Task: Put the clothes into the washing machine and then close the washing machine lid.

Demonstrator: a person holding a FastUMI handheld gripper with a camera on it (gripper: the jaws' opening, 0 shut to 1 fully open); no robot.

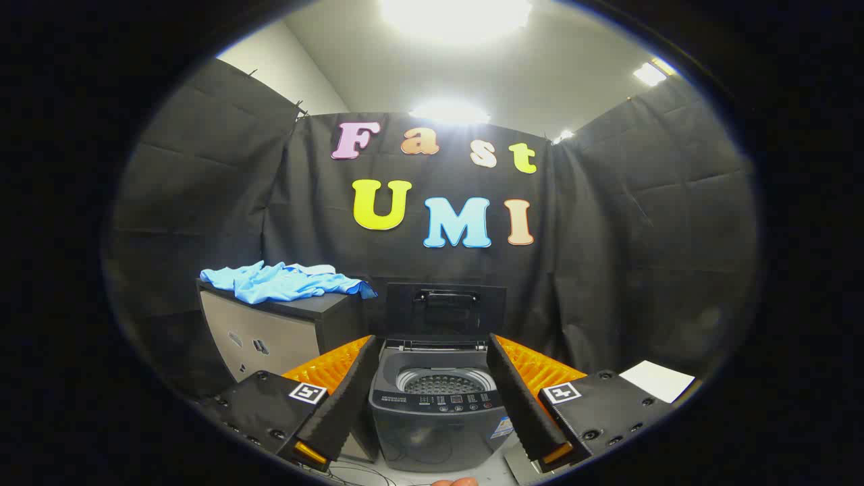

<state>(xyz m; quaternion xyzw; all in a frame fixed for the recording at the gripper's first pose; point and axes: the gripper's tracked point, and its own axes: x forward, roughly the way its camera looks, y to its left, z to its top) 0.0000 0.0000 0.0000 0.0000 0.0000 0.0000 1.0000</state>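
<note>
— Blue cloth, that's what I'm after first. The clothes (282,282) lie in a crumpled heap on top of the dark cabinet (283,331), left of centre in the frame.

— And your tool?

— My gripper (432,378) has its fingers spread wide apart, clamped on nothing. Between them, low in the middle of the frame, I see the washing machine (435,422), with its drum opening and control strip facing me.

— Is the machine ready to take a load?

— I judge so. The lid (445,310) stands upright behind the opening, handle showing near its top, so the drum is open.

— So which way does the cloth lie from you?

— Up and to the left, beyond my left finger and higher than the machine's opening. The heap runs long from left to right across the cabinet top, with one end drooping over the edge nearest the lid. That end is the closer part to me, I think.

— What does the next move turn on?

— Swinging left and rising, away from the machine I'm pointed at now. With the heap's long axis lying crosswise to me, I'd want my fingers to straddle a raised fold rather than skim along it.

— Anything else about?

— A white sheet of paper (658,380) at the lower right, well apart from all this. A fingertip (455,481) peeks in at the very bottom.
</note>
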